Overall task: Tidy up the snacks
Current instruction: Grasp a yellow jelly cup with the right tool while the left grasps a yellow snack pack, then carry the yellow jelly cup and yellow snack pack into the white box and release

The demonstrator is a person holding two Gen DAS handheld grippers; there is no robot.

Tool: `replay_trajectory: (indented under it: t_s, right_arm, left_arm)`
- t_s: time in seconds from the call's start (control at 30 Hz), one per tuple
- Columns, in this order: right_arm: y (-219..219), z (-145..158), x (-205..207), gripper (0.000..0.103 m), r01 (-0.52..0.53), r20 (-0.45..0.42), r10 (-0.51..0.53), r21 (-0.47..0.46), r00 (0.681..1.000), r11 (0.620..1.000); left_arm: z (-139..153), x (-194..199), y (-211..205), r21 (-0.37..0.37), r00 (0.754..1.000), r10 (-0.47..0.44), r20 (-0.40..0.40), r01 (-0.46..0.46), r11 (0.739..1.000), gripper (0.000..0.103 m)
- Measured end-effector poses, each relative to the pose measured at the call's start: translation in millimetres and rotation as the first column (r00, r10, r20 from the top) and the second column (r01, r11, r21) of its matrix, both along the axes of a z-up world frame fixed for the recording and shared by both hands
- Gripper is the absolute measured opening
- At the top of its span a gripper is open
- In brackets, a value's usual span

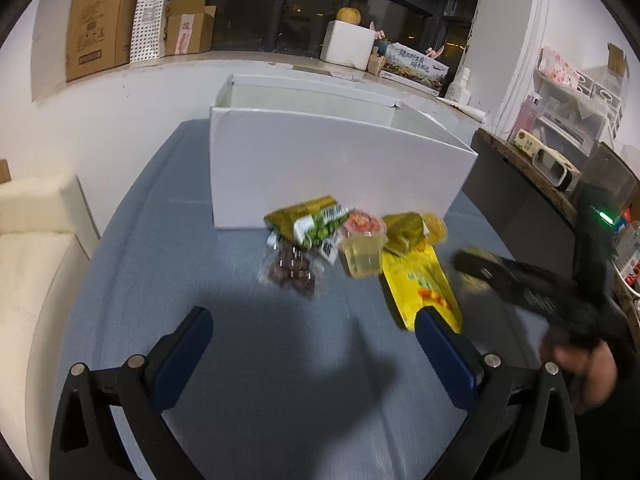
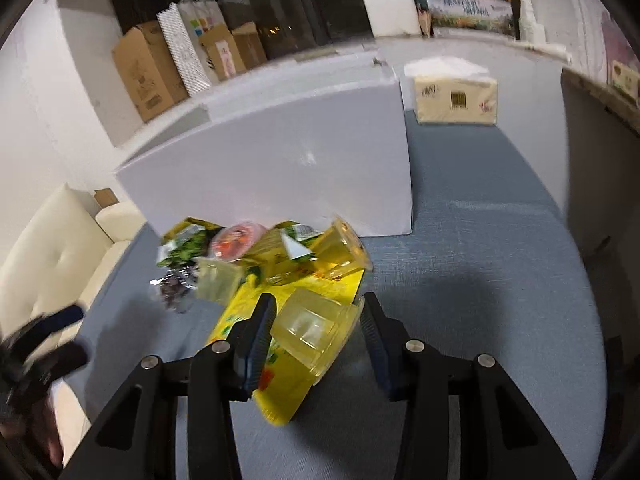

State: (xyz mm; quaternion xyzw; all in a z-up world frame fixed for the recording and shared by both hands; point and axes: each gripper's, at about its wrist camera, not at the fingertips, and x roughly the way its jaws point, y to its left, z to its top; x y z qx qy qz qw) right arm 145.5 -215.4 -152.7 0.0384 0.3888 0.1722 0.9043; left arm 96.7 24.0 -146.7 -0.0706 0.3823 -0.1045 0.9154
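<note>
Our right gripper (image 2: 316, 336) jaws clamp a jelly cup (image 2: 314, 330); left gripper (image 1: 314, 344) jaws wide; next we lift it into the white box (image 2: 280, 168)

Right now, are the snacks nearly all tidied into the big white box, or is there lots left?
Lots left. Nothing looks packed yet: what shows of the white box inside is bare, though its bottom is hidden. In hand: the right gripper is shut on a clear yellow jelly cup. The left gripper is open and empty. The yellow pouch, green packet, dark snack bag and other cups remain piled before the box.
</note>
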Motion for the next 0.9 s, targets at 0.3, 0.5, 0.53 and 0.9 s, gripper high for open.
replay_trajectory:
  t_s: [0.3,0.5,0.53,0.9]
  right_arm:
    - [-5.2,-5.5,-22.8,0.047,-0.001,-0.006,0.001,0.032,1.0,0.999]
    - [-6.2,5.5,-36.4,0.047,-0.015,0.026,0.014,0.039,1.0,0.999]
    - [-6.3,8.1,-38.4,0.047,-0.017,0.034,0.015,0.036,0.999,0.999]
    - [-9.2,14.4,-40.0,0.047,-0.016,0.039,0.014,0.049,0.999,0.999]
  left_arm:
    - [-1.5,64.9,-4.5,-0.012,0.999,0.031,-0.017,-0.031,0.999,0.103]
    - [-17.5,103.1,-16.3,-0.011,0.996,0.045,-0.071,-0.045,0.999,0.103]
    - [-22.0,107.9,-17.0,-0.011,0.995,0.052,-0.084,-0.053,0.999,0.103]
    - [-37.2,115.4,-4.7,-0.095,0.994,0.056,-0.091,-0.065,0.993,0.07]
